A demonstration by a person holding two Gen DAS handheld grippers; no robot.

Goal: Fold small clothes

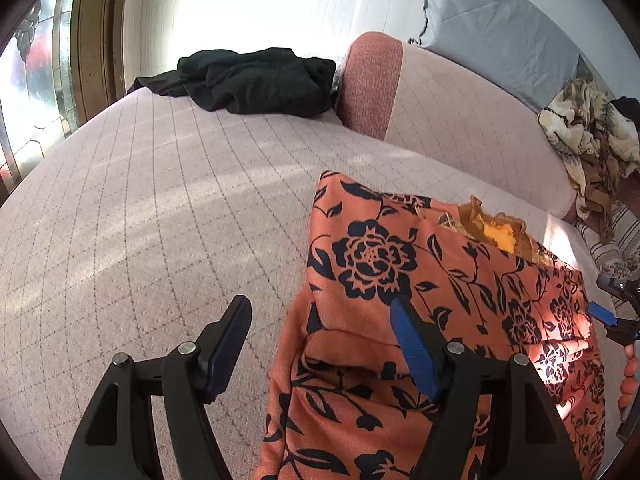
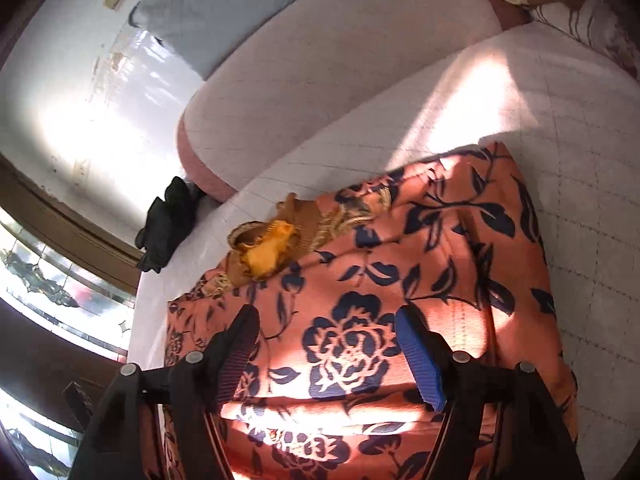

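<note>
A: Where is the orange garment with the dark navy rose print [image 1: 420,280] found?

B: It is laid on the pale pink quilted bed cover with thin grid lines [image 1: 152,208], in the lower right of the left wrist view and across the lower centre of the right wrist view [image 2: 360,320]. It is seen partly folded, with a ridge of doubled fabric running across it. A gathered golden-brown trim with a yellow lining [image 1: 492,228] is shown at its far edge.

A: How are the grippers placed?

B: The left gripper [image 1: 320,312] is held with its jaws standing wide apart; its left finger is over bare cover, its blue-padded right finger over the garment's near left part. Nothing is clamped. The right gripper [image 2: 328,320] is likewise spread wide above the rose print, with cloth seen beneath the gap and nothing pinched. In the left wrist view it [image 1: 608,312] is glimpsed at the right edge, with fingers of a hand [image 1: 630,376] just below it.

A: And further out?

B: A crumpled black garment [image 1: 256,80] is seen at the upper centre, beside a pink bolster-like cushion end [image 1: 372,84]. A grey-blue sheet [image 1: 500,20] is draped at the upper right, and a cream floral cloth heap [image 1: 588,128] is piled at the right edge. A patterned glass window [image 1: 32,80] is shown at the left.
</note>
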